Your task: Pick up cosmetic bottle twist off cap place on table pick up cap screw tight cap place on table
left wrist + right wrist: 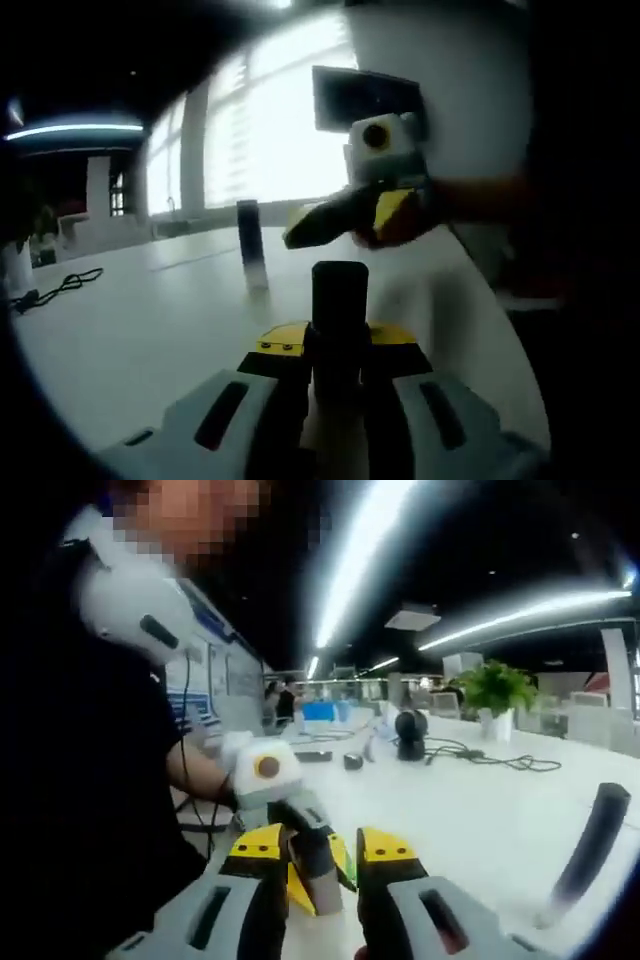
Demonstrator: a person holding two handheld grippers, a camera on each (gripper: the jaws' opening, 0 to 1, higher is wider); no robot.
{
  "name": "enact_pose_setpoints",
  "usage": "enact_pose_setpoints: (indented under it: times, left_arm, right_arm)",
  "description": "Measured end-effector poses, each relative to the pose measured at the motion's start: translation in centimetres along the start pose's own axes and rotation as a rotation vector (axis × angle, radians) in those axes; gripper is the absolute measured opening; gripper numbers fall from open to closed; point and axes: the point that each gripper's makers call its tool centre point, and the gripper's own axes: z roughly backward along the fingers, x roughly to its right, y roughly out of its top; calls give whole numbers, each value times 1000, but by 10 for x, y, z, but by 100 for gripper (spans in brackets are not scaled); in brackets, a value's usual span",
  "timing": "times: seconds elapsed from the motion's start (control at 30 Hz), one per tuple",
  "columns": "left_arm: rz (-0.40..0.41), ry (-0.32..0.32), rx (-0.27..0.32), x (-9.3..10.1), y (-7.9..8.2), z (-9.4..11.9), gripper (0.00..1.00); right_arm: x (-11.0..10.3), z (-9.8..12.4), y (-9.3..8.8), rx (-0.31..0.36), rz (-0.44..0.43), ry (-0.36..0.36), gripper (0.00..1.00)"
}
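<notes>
My left gripper [338, 345] is shut on a dark cylindrical cosmetic bottle [339, 300] and holds it upright over the white table [150, 330]. My right gripper [300, 232] hovers beyond and above the bottle's top, pointing left, apart from it. In the right gripper view my right gripper [322, 845] stands open, its yellow-tipped jaws either side of the gap. Through that gap I see the left gripper [320, 880] with the dark bottle [312, 852]. A second slender dark bottle [250, 242] [590, 850] stands on the table.
A black cable [60, 285] lies at the table's left. Further along the table sit a round black device [410, 735], a potted plant [495, 690] and more cable [490, 755]. A person's torso [90, 810] is close on the left. Bright windows [270, 130] lie behind.
</notes>
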Motion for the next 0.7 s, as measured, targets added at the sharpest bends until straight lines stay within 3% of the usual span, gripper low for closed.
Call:
enact_pose_setpoints:
  times: [0.2,0.5,0.7]
  left_arm:
    - [51,-14,-8,-3,-1,-1,9]
    - [58,-28,-9,1,-2,0,9]
    - [60,-31,-9,2,-2,0,9]
  right_arm:
    - [2,-1,-8,-42,21,88,22]
    - [6,-6,-17,-61,3,185,21]
    - [-2,-16,-21,-85,14,232,12]
